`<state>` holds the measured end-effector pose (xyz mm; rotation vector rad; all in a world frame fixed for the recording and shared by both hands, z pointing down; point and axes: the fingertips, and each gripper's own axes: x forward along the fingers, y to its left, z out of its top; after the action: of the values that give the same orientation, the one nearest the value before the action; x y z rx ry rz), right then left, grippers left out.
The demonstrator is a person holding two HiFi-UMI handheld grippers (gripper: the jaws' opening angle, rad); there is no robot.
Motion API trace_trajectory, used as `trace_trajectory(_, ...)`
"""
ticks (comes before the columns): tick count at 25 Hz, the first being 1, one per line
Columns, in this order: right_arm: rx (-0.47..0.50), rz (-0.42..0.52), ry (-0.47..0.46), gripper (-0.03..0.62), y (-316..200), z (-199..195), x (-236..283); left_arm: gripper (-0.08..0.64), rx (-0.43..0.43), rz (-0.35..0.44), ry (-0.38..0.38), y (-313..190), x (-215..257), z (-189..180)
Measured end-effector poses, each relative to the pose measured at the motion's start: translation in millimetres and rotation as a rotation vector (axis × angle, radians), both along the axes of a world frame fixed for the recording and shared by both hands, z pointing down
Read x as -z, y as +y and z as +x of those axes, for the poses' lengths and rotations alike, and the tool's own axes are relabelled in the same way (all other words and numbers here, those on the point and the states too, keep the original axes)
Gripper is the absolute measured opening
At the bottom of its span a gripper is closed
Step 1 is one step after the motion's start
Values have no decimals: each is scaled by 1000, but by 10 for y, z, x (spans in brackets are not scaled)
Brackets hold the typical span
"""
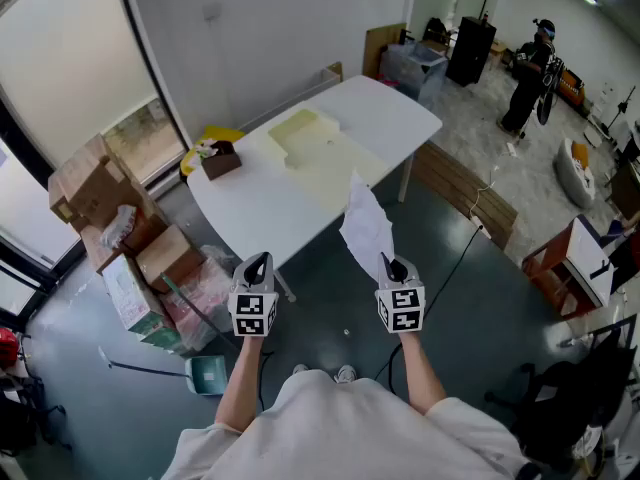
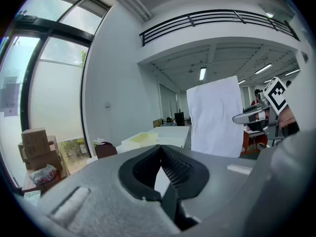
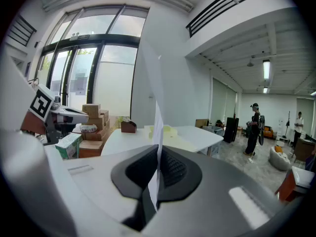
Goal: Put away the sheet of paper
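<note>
- The sheet of paper (image 1: pixel 366 230) was off the worktop (image 1: pixel 290 208). It stood upright in the air over the worktop's near edge, toward the right-hand end, gripped by its bottom edge.
- In the right gripper view we saw the sheet edge-on, a thin white strip rising from between the jaws. In the left gripper view it showed broadside as a plain white rectangle (image 2: pixel 215 117).
- The right gripper (image 1: pixel 392 265) had its jaws closed tight on the paper's lower edge, with the sheet pinched between the pads.
- The left gripper (image 1: pixel 258 260) was beside it, well apart from the sheet. Its jaws met at the tips and we saw nothing held in them.
- Both grippers were out in front of the person, short of the worktop's near edge and above the floor.
- On the worktop, a stack of pale yellow flat sheets (image 1: pixel 310 133) lay from the middle toward the far edge.
- A small dark brown box (image 1: pixel 220 158) with something white sticking out of its top sat at the left corner.
- On the floor to the left of the worktop were piled cardboard boxes (image 1: pixel 95 193).
- A person (image 1: pixel 528 73) stood far off beyond the right end of the worktop.
</note>
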<state>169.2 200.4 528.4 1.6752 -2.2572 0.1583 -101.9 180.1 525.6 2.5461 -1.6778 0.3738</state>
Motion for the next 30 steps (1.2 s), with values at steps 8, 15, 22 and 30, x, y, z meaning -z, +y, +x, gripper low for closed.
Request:
trace_trajectory(8, 13, 3, -10, 2, -35, -3, 4, 5, -4, -14, -10, 8, -31, 62)
trace_trajectory(15, 38, 7, -11, 2, -31, 106, -17, 5, 13, -9, -17, 59, -4, 170)
trace_trajectory(22, 72, 16, -41, 2, -26, 231, -28, 5, 36, -14, -29, 134, -19, 360)
trace_trajectory(30, 105, 9, -34, 2, 1, 405, -103, 5, 50, -15, -34, 191, -59, 639)
